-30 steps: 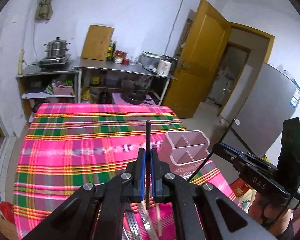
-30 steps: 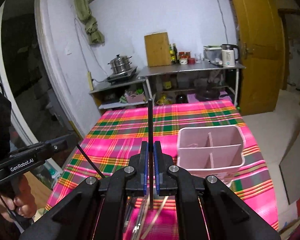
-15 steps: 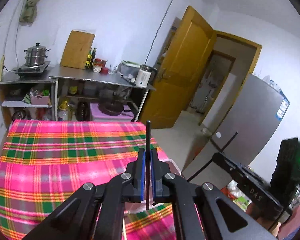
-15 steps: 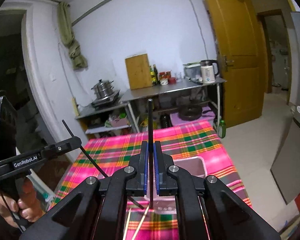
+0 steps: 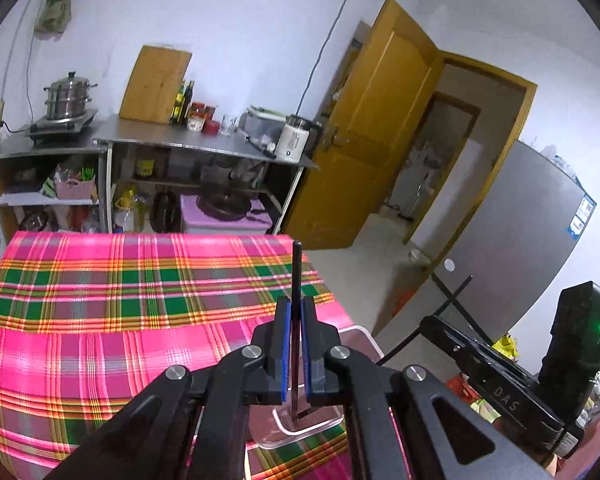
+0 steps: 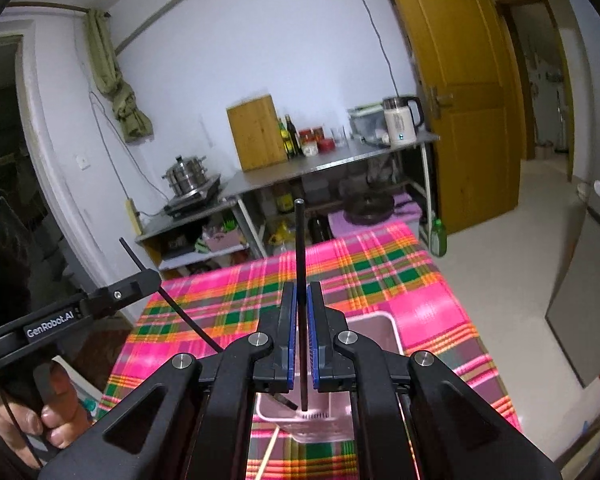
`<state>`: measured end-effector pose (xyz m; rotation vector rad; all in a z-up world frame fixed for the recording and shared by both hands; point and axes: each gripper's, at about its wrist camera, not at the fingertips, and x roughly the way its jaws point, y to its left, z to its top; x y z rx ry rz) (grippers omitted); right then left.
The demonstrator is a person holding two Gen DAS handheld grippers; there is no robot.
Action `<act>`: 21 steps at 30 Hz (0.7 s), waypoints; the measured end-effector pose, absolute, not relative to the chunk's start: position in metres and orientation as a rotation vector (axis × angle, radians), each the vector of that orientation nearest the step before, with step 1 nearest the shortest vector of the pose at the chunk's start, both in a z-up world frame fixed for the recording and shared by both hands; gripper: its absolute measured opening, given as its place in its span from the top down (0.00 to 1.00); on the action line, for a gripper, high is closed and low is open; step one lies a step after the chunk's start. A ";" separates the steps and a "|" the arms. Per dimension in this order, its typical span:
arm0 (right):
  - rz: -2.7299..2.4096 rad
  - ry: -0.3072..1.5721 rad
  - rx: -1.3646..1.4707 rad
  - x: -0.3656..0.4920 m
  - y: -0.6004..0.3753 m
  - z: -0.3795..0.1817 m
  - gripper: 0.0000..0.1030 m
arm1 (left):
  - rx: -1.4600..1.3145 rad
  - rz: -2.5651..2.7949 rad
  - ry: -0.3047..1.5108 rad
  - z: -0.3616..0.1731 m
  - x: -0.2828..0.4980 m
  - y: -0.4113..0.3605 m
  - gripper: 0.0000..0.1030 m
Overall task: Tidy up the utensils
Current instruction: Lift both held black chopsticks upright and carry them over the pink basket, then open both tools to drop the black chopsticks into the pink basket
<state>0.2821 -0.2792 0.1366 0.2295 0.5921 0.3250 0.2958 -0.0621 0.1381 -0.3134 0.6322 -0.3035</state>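
Gripping one black chopstick (image 5: pixel 297 280) each, the left hand-held gripper (image 5: pixel 296 344) and right hand-held gripper (image 6: pixel 301 332) hover above the pink holder (image 6: pixel 374 330) on the plaid surface (image 5: pixel 100 320), probably lining up to drop them in.

Left gripper (image 5: pixel 296 344): matte black linkage arms with silver round-head screws at the pivots, blue pads lining the jaws. Right gripper (image 6: pixel 301 336): same build. Seen from the right wrist view, the left unit's side bar carries white "GenRobot.AI" lettering and a thin black cable. From the left wrist view, the right unit's bar reads "DAS", with a green LED lit on its black rear block.
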 end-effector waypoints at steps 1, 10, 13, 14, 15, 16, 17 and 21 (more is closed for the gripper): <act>0.326 0.610 0.229 0.285 -0.277 0.130 0.95 | -0.313 -0.305 0.640 0.134 0.297 -0.062 0.96; 0.323 0.704 0.226 0.300 -0.276 0.098 0.94 | -0.315 -0.288 0.679 0.114 0.302 -0.057 0.92; 0.314 0.707 0.217 0.297 -0.276 0.095 0.91 | -0.326 -0.284 0.680 0.114 0.301 -0.054 0.83; 0.310 0.702 0.215 0.296 -0.276 0.096 0.88 | -0.329 -0.284 0.676 0.115 0.299 -0.053 0.80; 0.305 0.695 0.213 0.294 -0.278 0.097 0.86 | -0.330 -0.285 0.670 0.117 0.297 -0.052 0.78; 0.301 0.688 0.212 0.291 -0.278 0.099 0.85 | -0.329 -0.287 0.661 0.119 0.293 -0.050 0.77; 0.296 0.682 0.212 0.289 -0.280 0.100 0.84 | -0.328 -0.287 0.654 0.121 0.289 -0.049 0.74; 0.288 0.658 0.213 0.274 -0.285 0.105 0.82 | -0.317 -0.284 0.615 0.130 0.270 -0.043 0.70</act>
